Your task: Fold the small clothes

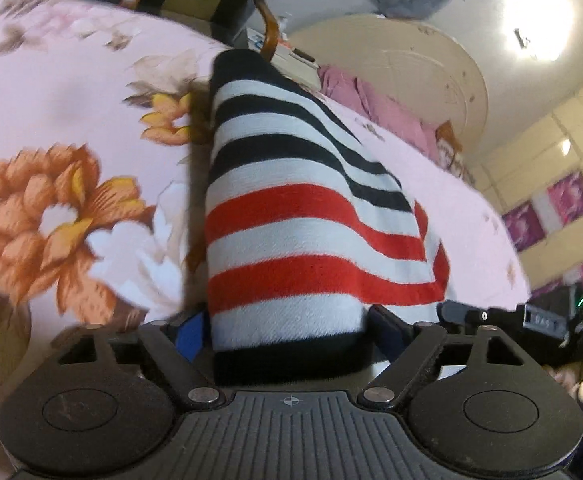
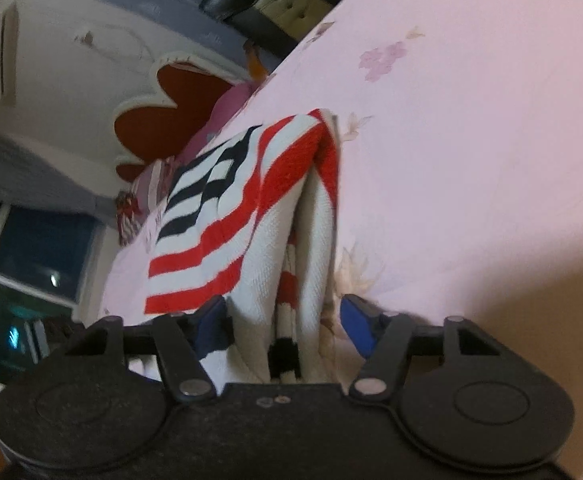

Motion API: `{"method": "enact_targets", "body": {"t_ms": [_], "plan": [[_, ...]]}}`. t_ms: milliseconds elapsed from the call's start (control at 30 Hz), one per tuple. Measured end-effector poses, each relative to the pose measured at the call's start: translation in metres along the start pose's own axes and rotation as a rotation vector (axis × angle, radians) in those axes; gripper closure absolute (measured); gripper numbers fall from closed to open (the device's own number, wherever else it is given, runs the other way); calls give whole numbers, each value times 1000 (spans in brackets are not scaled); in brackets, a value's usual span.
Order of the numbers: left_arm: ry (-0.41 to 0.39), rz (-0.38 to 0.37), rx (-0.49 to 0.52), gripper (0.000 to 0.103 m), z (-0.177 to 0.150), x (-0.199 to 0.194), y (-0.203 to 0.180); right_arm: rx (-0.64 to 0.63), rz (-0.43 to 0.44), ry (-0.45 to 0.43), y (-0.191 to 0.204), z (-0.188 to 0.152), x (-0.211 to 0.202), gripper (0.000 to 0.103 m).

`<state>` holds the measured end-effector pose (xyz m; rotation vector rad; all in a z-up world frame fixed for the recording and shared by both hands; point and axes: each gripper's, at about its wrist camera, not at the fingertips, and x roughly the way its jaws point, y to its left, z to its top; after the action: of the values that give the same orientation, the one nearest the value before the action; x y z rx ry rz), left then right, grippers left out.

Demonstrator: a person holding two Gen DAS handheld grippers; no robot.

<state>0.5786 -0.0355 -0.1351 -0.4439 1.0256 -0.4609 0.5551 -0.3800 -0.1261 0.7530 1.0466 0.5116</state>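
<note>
A small knit garment (image 1: 291,216) with white, red and black stripes is held up over a pink floral bedsheet (image 1: 71,92). My left gripper (image 1: 287,332) is shut on its lower hem, with the cloth bunched between the fingers. In the right wrist view the same garment (image 2: 251,216) hangs in folds, and my right gripper (image 2: 283,320) is shut on another part of its edge. The blue finger pads (image 2: 355,320) press on the cloth from both sides. The other gripper (image 1: 491,316) shows at the right edge of the garment.
The pink sheet (image 2: 471,140) covers the bed on all sides. A pile of pink clothes (image 1: 375,108) lies at the far side of the bed. A padded headboard (image 2: 283,4) stands beyond. A window (image 2: 19,280) is at the left.
</note>
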Motion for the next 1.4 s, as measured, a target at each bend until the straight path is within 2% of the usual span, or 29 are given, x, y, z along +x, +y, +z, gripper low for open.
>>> {"method": "enact_targets", "body": {"t_ms": [133, 300, 500, 633, 767, 1033, 1167, 1400], "plan": [[3, 71, 50, 31, 6, 7, -15, -92, -35, 9, 18, 2, 16, 52], [-29, 140, 116, 49, 5, 4, -39, -218, -132, -35, 44, -10, 19, 66], [-82, 177, 208, 52, -2, -23, -64, -290, -141, -118, 69, -24, -2, 71], [-113, 166, 226, 52, -10, -46, -77, -369, -149, -135, 93, -32, -16, 71], [-155, 156, 215, 52, -20, -77, -73, -416, -140, -138, 116, -38, -24, 71], [-187, 140, 222, 52, -26, -132, -24, -485, -151, -146, 177, -68, 9, 71], [-192, 133, 215, 52, -29, -166, 24, -488, -161, -154, 210, -93, 39, 71], [-181, 181, 189, 52, -35, -235, 117, -499, -142, -117, 272, -139, 115, 71]]}}
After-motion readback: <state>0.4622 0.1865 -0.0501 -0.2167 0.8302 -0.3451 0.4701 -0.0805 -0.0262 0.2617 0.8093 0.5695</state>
